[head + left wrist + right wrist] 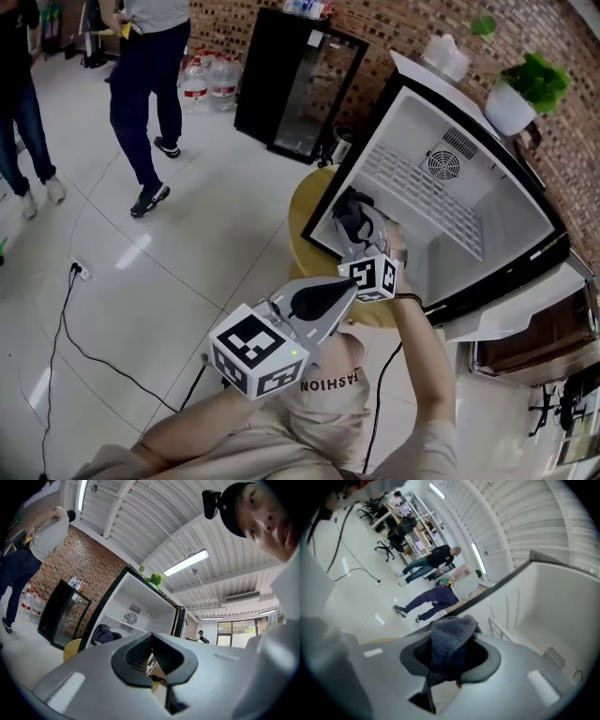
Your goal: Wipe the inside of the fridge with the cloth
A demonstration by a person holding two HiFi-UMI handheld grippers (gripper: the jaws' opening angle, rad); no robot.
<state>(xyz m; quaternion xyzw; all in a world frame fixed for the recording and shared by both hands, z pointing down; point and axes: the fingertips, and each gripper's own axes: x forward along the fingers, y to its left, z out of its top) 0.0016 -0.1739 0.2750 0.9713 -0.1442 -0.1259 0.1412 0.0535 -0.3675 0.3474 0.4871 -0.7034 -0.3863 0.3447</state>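
A small fridge (469, 197) fills the right half of the head view. It stands open on a round yellow table (305, 211), showing white walls, a wire shelf (412, 192) and a round fan grille at the back. A black glass-door cabinet (295, 80) stands at the top centre, and people (150, 75) walk the tiled floor at the upper left.

The right gripper (452, 656) sits at the left edge of the fridge opening, near the middle of the frame. Its jaws pinch a bunched dark blue-grey cloth (450, 634), which sticks up out of them toward the white inner wall. Whether the cloth touches the wall cannot be made out.

The left gripper (151, 663) hangs lower centre, outside the fridge and pointing toward it. Its jaws are drawn nearly together, with only a thin slit between them and nothing held.

The wiping seems to be only at the opening, with the deeper walls not yet reached.

Likely troubles:
- The cloth is held as a bunch, so dragging it hard over the wall could pull it free.
- A loose fold could catch on the wire shelf or the fan grille.
- Nothing braces the fridge, so a firm push could slide it on the small table.
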